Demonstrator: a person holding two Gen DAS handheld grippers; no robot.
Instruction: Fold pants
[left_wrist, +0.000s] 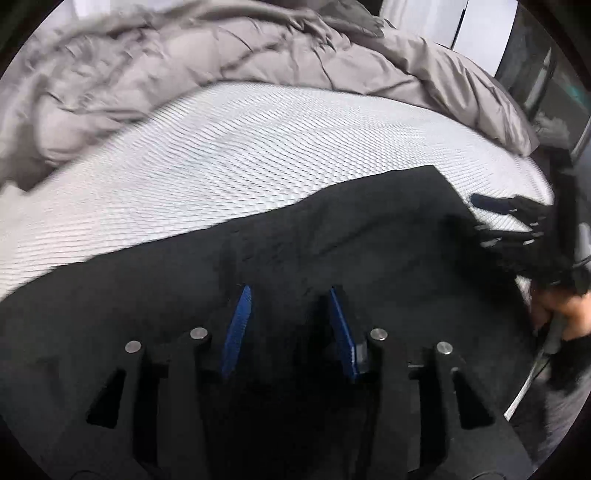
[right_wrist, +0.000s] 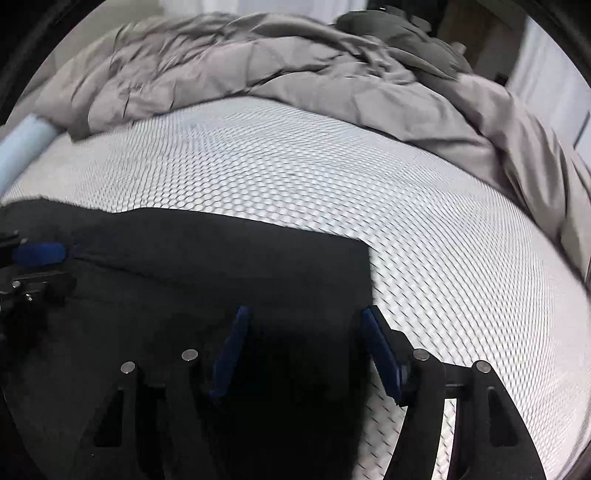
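Observation:
The black pants (left_wrist: 332, 236) lie flat on the white textured mattress (left_wrist: 221, 155), and also show in the right wrist view (right_wrist: 207, 273). My left gripper (left_wrist: 290, 291) is open, its blue pads just above the black cloth near the pants' near edge. My right gripper (right_wrist: 303, 317) is open over the right end of the pants, its right finger (right_wrist: 380, 350) past the cloth's edge over the mattress (right_wrist: 369, 177). The right gripper shows at the right edge of the left wrist view (left_wrist: 517, 225); the left gripper shows at the left edge of the right wrist view (right_wrist: 33, 258).
A rumpled grey duvet (left_wrist: 184, 62) is bunched along the far side of the bed (right_wrist: 295, 70). A dark olive garment (right_wrist: 402, 33) lies on it at the back. A pale blue tube (right_wrist: 22, 147) lies at the bed's left edge.

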